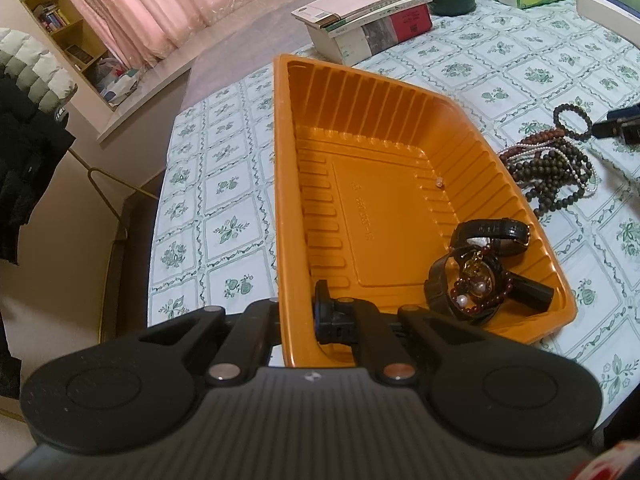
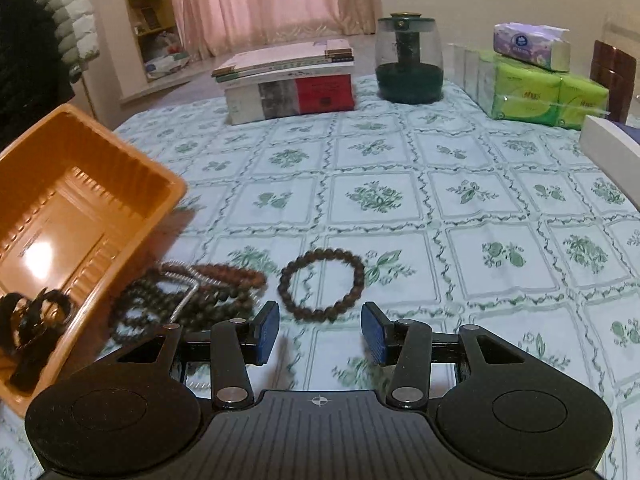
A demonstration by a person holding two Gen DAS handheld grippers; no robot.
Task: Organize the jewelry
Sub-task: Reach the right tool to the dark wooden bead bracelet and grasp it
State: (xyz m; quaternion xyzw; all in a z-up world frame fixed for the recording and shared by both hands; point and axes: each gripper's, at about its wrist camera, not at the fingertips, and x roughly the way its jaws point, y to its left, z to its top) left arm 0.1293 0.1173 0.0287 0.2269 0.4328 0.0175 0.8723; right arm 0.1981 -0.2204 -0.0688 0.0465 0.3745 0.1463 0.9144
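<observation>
My left gripper [image 1: 298,320] is shut on the near rim of an orange plastic tray [image 1: 304,184] and holds it tilted. In the tray's near right corner lie black watches [image 1: 494,234] and a dark red bead bracelet [image 1: 480,288]. The tray also shows in the right wrist view [image 2: 132,184], at the left. My right gripper [image 2: 320,334] is open and empty, just short of a dark bead bracelet [image 2: 322,284] on the tablecloth. A heap of bead necklaces [image 2: 192,296] lies between that bracelet and the tray; it also shows in the left wrist view [image 1: 548,172].
A stack of books [image 2: 288,84], a dark green glass jar [image 2: 408,64] and tissue packs [image 2: 544,92] stand at the table's far side. A white box [image 2: 608,148] is at the right edge. A coat rack [image 1: 28,128] stands beyond the table's left edge.
</observation>
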